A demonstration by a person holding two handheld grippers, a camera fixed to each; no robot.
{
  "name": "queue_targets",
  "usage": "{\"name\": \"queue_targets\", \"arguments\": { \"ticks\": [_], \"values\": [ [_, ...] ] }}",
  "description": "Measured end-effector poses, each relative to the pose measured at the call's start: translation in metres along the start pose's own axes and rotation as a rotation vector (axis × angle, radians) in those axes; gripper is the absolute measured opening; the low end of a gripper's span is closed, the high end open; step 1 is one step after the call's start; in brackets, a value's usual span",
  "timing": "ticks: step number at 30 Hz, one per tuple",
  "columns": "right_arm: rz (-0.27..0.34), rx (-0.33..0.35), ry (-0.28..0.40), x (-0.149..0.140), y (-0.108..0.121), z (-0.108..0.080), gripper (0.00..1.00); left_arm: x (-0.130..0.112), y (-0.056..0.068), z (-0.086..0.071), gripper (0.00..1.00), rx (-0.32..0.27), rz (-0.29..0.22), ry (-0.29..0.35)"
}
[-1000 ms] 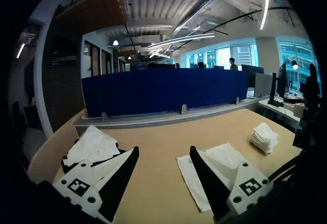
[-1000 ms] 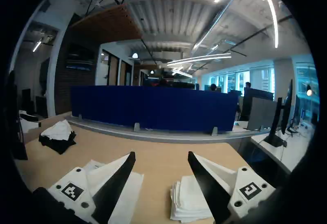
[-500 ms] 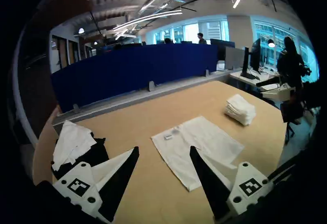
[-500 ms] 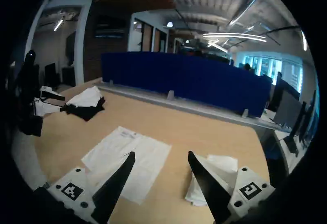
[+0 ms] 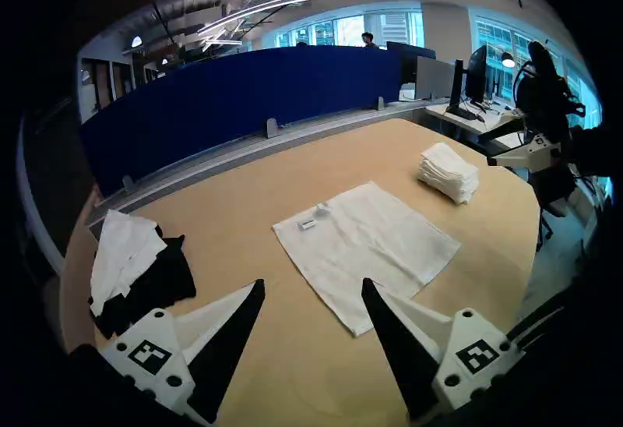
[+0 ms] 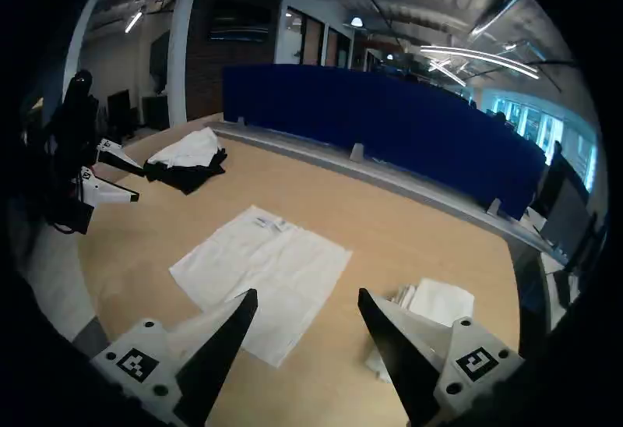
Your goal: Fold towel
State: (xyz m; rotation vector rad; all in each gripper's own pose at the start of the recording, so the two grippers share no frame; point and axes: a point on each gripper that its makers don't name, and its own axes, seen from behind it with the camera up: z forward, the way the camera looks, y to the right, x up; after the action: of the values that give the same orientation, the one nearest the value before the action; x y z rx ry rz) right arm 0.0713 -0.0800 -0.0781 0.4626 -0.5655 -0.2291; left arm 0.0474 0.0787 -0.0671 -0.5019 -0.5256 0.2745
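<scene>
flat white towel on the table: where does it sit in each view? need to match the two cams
Left gripper view: the flat white towel lies spread out at mid-picture, a little right of centre.
Right gripper view: the same towel lies left of centre, in the lower half.
Shared landmark: the stack of folded towels, up and right of the towel in the left gripper view, low and right of it in the right gripper view.

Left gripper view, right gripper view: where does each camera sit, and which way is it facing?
Left gripper view: rides on the left gripper, looking down across the table at the flat towel; its own two open fingers show.
Right gripper view: rides on the right gripper, facing the same towel from nearer the folded stack; own open fingers show.
Shared: towel, stack, black-and-white cloth pile, blue partition.
</scene>
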Motion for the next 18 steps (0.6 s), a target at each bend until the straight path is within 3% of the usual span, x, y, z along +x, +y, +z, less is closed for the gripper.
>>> {"name": "queue_targets", "arguments": {
  "ticks": [9, 18],
  "values": [
    [-0.008, 0.022, -0.052, -0.033, -0.005, 0.014, 1.00, -0.029, 0.014, 0.017, 0.92, -0.038, 0.005, -0.048],
    [-0.014, 0.045, -0.101, -0.075, -0.017, 0.041, 1.00, -0.070, 0.031, 0.050, 0.92, -0.068, 0.006, -0.111]
  ]
}}
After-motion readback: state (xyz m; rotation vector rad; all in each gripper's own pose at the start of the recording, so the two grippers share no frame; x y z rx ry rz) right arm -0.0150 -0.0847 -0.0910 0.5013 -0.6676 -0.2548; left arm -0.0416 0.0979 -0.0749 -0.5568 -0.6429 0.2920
